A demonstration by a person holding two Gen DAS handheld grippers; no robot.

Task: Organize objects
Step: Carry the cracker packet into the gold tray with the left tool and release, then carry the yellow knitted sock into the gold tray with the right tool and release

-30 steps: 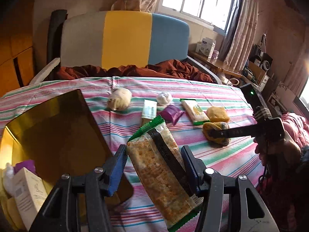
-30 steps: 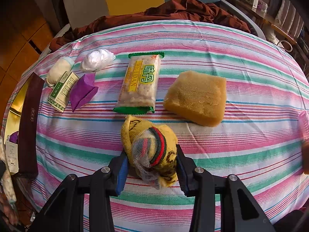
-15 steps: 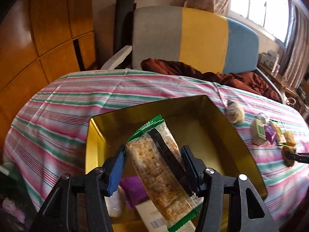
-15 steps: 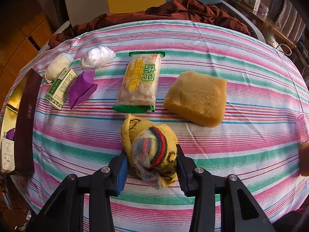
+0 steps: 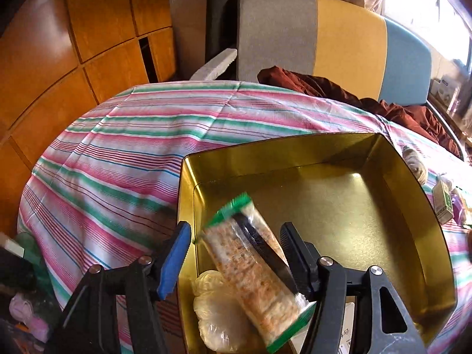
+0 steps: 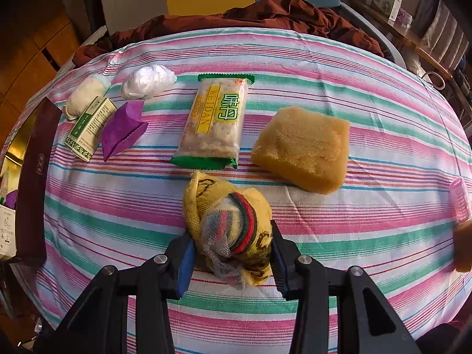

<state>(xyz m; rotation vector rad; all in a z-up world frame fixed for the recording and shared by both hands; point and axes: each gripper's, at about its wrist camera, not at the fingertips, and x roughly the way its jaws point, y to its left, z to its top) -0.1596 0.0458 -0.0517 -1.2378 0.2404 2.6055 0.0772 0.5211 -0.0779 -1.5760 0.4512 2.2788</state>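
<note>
Left gripper [image 5: 236, 253] over the near left corner of the gold tin [image 5: 413, 206], jaws opening, blue pad clear of the wrapper. Cracker packet [image 5: 250, 268] between the jaws, tilted, green end up and toward the tin's far left wall, lower end down near the right jaw; contact with that jaw hard to judge. Clear bag of pale stuff [image 5: 215, 309] just beneath the packet, against the tin's near left wall. Tin on the striped bedspread [image 5: 118, 153], near the bed's left edge.

Right gripper [image 6: 231, 250] clamped on the yellow knitted bundle [image 6: 230, 224], pads pressing both its sides, bundle resting on the bedspread toward the near edge. Second cracker packet [image 6: 215, 121] just beyond the bundle, flat, label up. Yellow sponge block [image 6: 303, 147] to its right, apart from it. Purple folded packet [image 6: 124, 129], green-and-white box [image 6: 88, 126] and two white bundles [image 6: 147, 81] toward the far left edge.
</note>
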